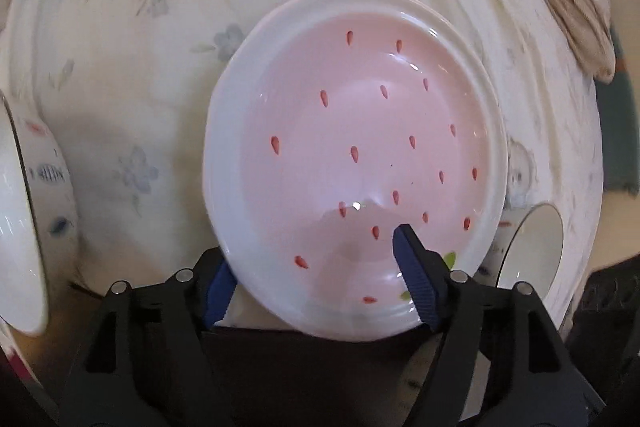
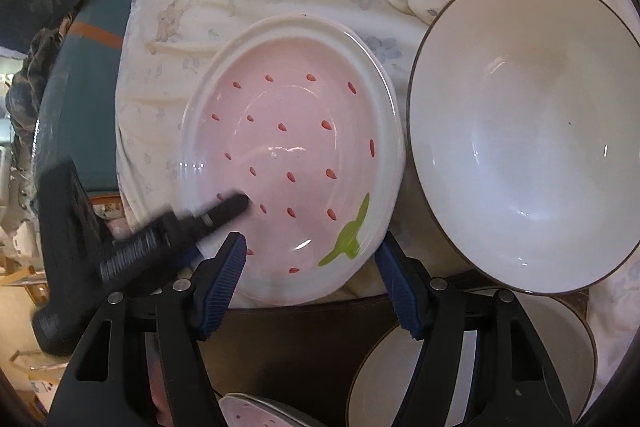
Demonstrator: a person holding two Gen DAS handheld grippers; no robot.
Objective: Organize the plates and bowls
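the pink strawberry plate [image 1: 352, 155] looks like glazed ceramic: stiff, slick, breakable, moderately heavy, so the raised white rim is the place to pinch, squarely. it lies on the floral cloth [image 1: 120, 27], near the cloth's near edge, with a white bowl [image 2: 524, 147] just beside it on the right. the left gripper [image 1: 308, 275] straddles the plate's near rim, jaws spread, 1 finger over the pink face, 1 outside; contact is probably none. the right gripper [image 2: 312, 279] hovers spread at the near rim too, empty.
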